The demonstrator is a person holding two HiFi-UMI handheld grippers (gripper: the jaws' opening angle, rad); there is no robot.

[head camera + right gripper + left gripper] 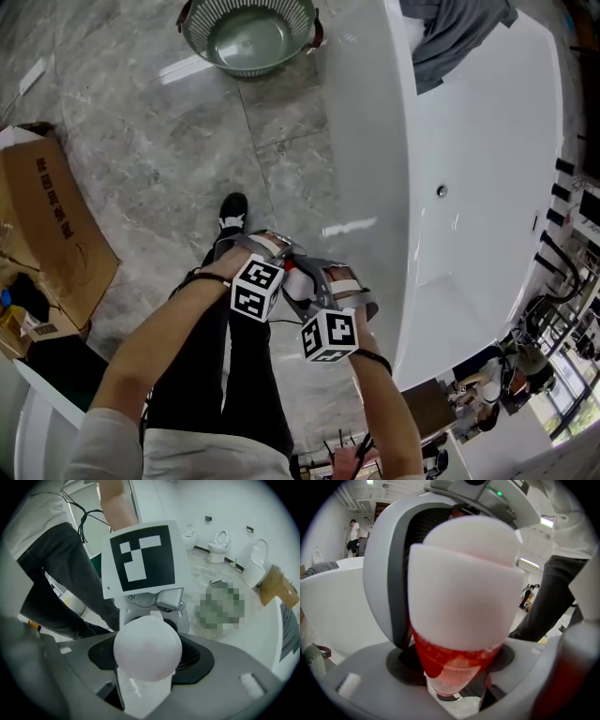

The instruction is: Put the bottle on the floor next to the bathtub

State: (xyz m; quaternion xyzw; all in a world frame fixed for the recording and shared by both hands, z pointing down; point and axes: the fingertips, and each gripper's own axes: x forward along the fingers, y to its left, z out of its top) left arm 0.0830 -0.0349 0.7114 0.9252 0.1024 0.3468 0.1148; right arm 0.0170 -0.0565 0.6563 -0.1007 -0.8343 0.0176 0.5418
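Note:
A bottle [292,269] with a white cap [464,597] and a clear body of red liquid [450,663] is held well above the marble floor [178,141], over the person's legs. My left gripper [267,253] and right gripper [330,286] meet at it from either side, and both appear shut on it. In the left gripper view the bottle fills the space between my jaws [454,681]. In the right gripper view the round cap [147,651] sits between my jaws [145,679], with the left gripper's marker cube [140,559] behind. The white bathtub [469,169] lies to the right.
A green basin [248,36] stands on the floor ahead, left of the tub. A grey cloth [455,33] hangs over the tub's far rim. A cardboard box [52,225] lies at the left. The person's black shoe [232,211] is below the grippers. Toilets [220,545] line the far wall.

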